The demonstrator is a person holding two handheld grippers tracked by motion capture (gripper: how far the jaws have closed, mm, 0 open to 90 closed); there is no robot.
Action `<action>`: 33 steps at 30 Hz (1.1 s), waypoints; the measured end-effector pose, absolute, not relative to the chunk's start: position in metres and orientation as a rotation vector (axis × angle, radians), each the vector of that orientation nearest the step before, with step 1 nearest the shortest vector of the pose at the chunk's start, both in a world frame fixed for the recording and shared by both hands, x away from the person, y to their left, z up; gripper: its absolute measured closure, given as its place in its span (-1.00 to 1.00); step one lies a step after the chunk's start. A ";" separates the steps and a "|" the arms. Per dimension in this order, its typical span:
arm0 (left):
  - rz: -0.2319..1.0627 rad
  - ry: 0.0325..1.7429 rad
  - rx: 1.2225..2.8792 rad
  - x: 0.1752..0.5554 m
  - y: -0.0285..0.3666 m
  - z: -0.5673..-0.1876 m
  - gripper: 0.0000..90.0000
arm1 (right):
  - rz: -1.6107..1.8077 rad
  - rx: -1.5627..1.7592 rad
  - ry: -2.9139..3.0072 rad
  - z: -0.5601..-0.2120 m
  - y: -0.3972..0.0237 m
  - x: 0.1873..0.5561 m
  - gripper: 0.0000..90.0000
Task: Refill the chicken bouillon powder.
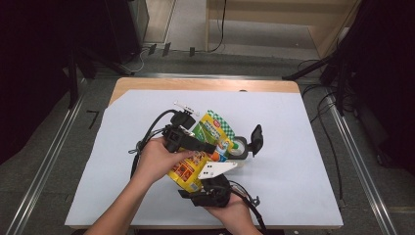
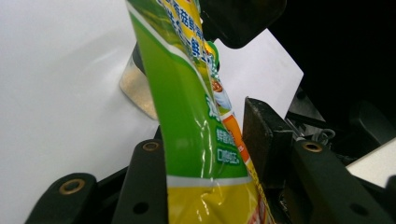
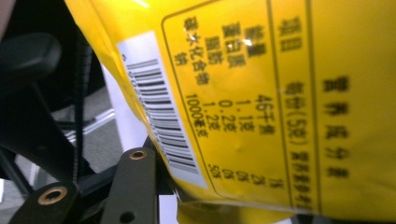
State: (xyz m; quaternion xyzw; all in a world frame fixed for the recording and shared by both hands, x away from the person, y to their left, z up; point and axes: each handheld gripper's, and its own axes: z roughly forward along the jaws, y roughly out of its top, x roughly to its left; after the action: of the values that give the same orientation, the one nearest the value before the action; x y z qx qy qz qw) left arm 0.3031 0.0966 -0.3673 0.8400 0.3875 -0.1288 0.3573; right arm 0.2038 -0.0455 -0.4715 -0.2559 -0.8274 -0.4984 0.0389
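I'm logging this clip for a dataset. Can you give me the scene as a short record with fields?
surface: white sheet on a wooden table
held item: yellow-green food pouch
left claw: pouch between its jaws
right claw: at the pouch's yellow end with the barcode
nearby: tape roll beside the pouch

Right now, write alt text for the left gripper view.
A green and yellow food pouch stands upright between the left gripper's two black jaws. Behind it, a clear jar sits on a white table cover.
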 end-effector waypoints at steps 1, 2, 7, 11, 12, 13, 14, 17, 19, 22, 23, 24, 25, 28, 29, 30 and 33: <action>-0.336 1.015 2.168 0.304 0.096 -0.367 0.41 | -1.529 -0.781 -2.533 -0.471 -0.045 0.204 0.32; -0.341 1.032 2.172 0.305 0.095 -0.367 0.41 | -1.526 -0.777 -2.526 -0.470 -0.045 0.204 0.32; -0.366 1.100 2.165 0.312 0.092 -0.364 0.46 | -1.510 -0.771 -2.523 -0.468 -0.044 0.208 0.24; -0.370 1.108 2.160 0.316 0.090 -0.362 0.50 | -1.506 -0.795 -2.555 -0.464 -0.043 0.209 0.21; -0.369 1.103 2.157 0.315 0.090 -0.362 0.50 | -1.501 -0.806 -2.561 -0.464 -0.044 0.209 0.24; -0.370 1.100 2.155 0.315 0.089 -0.362 0.51 | -1.499 -0.819 -2.569 -0.464 -0.044 0.210 0.30; -0.368 1.090 2.161 0.315 0.089 -0.363 0.49 | -1.495 -0.828 -2.573 -0.464 -0.045 0.210 0.32; -0.376 1.087 2.152 0.314 0.089 -0.362 0.44 | -1.502 -0.831 -2.547 -0.465 -0.046 0.211 0.33; -0.382 1.074 2.153 0.314 0.091 -0.361 0.42 | -1.515 -0.826 -2.528 -0.464 -0.047 0.211 0.34; -0.400 1.052 2.148 0.314 0.094 -0.360 0.35 | -1.544 -0.810 -2.486 -0.463 -0.050 0.211 0.35; -0.394 1.032 2.157 0.314 0.094 -0.360 0.31 | -1.552 -0.810 -2.471 -0.462 -0.051 0.212 0.35; -0.382 1.010 2.177 0.313 0.094 -0.360 0.31 | -1.557 -0.805 -2.459 -0.462 -0.052 0.212 0.35; -0.379 1.001 2.189 0.313 0.094 -0.360 0.31 | -1.562 -0.799 -2.438 -0.462 -0.053 0.212 0.35; -0.379 0.982 2.205 0.313 0.094 -0.361 0.28 | -1.572 -0.784 -2.391 -0.461 -0.055 0.213 0.35; -0.381 0.987 2.202 0.313 0.094 -0.362 0.29 | -1.572 -0.778 -2.389 -0.461 -0.055 0.213 0.35; -0.375 0.993 2.199 0.313 0.093 -0.362 0.30 | -1.568 -0.780 -2.394 -0.461 -0.054 0.214 0.35; -0.356 1.021 2.196 0.313 0.091 -0.363 0.34 | -1.553 -0.779 -2.420 -0.461 -0.053 0.214 0.33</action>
State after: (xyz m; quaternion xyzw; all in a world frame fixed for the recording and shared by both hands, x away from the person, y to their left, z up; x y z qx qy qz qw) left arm 0.3133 0.0912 -0.3628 0.8437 0.3922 -0.1367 0.3400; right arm 0.2143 -0.0532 -0.4611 -0.2607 -0.8097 -0.5195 0.0811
